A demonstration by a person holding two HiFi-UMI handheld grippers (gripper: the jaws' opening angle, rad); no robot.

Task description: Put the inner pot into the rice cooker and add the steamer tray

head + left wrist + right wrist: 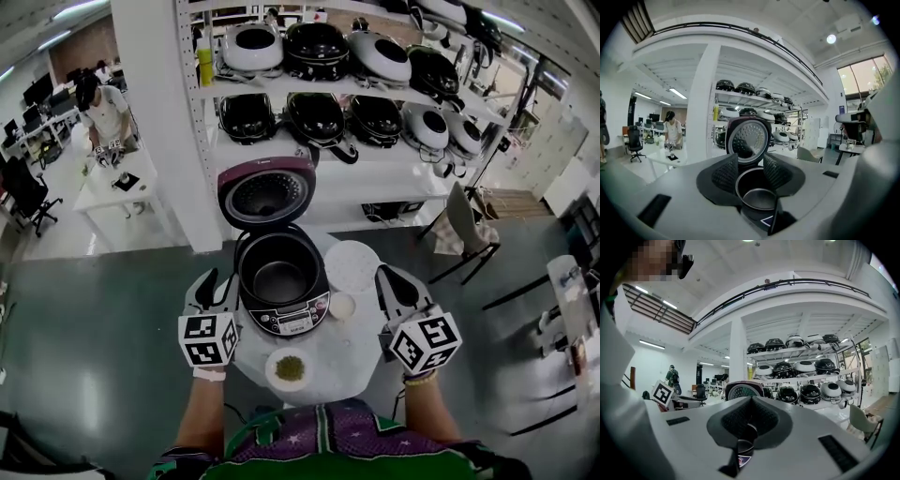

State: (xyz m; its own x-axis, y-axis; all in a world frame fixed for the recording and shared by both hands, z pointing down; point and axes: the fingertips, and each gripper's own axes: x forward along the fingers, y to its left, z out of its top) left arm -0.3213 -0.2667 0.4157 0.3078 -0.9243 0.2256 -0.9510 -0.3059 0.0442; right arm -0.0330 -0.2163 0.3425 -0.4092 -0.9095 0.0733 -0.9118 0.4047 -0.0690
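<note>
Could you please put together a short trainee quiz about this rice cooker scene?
1. True or false: the lid of the rice cooker is shut.
2. Where is the white steamer tray? A) inside the inner pot; B) on the table, right of the cooker; C) gripped between two jaws.
3. Fill in: the jaws stand apart on the ____ hand-held gripper.
Key: 1 false, the lid stands open. 2 B. 3 left: the left hand-held gripper is open and grips nothing; the right hand-held gripper is shut.
</note>
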